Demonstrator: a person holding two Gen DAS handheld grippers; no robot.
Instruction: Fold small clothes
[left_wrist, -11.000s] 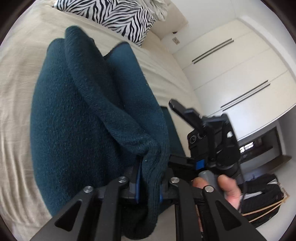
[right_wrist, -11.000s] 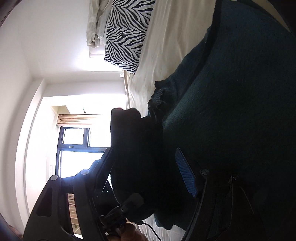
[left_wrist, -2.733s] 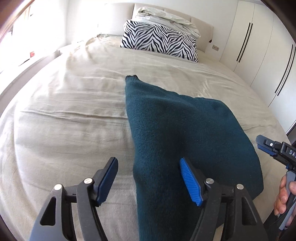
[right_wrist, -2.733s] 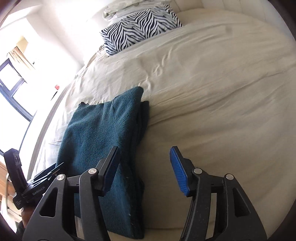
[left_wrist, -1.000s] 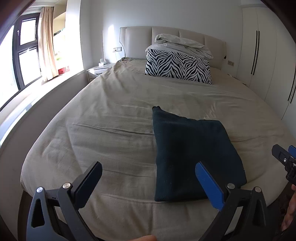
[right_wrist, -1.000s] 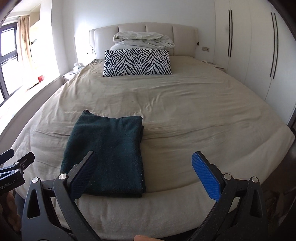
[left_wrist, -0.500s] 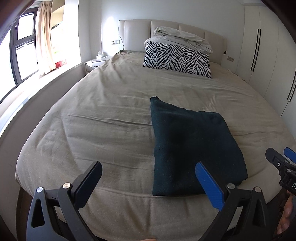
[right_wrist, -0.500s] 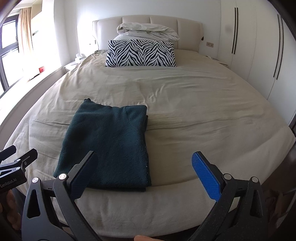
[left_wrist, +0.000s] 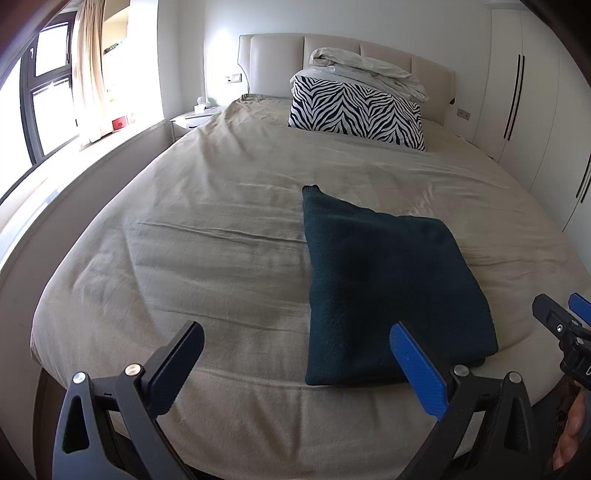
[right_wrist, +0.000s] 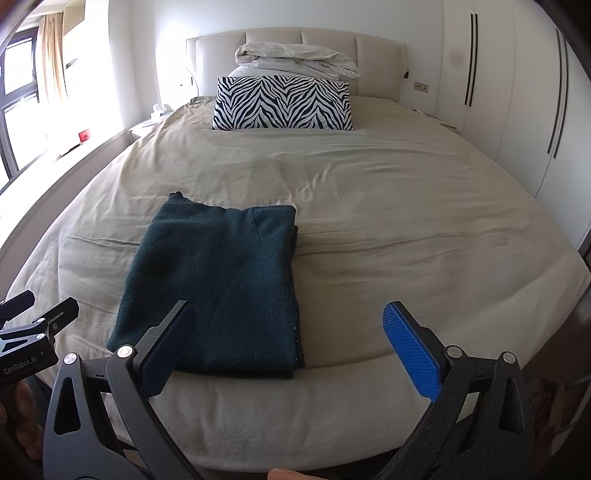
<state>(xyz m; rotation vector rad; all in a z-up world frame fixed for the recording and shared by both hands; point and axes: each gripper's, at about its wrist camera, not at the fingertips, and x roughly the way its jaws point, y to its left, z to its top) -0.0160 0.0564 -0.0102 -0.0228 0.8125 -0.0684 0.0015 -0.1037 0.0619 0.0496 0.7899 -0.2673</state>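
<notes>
Lying folded on the bed (right_wrist: 406, 206), the sweater (right_wrist: 218, 288) sits beyond both spread, empty hand-held grippers (left_wrist: 295, 363) (right_wrist: 288, 341).

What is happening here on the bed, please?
A person holds a two-finger gripper in each hand, at the foot of the bed. A dark teal sweater lies folded into a flat rectangle near the bed's front edge. The left gripper and the right gripper are both open, hold nothing and are off the sweater. The folding looks finished. A zebra-print pillow sits at the headboard with a crumpled white duvet on top.
</notes>
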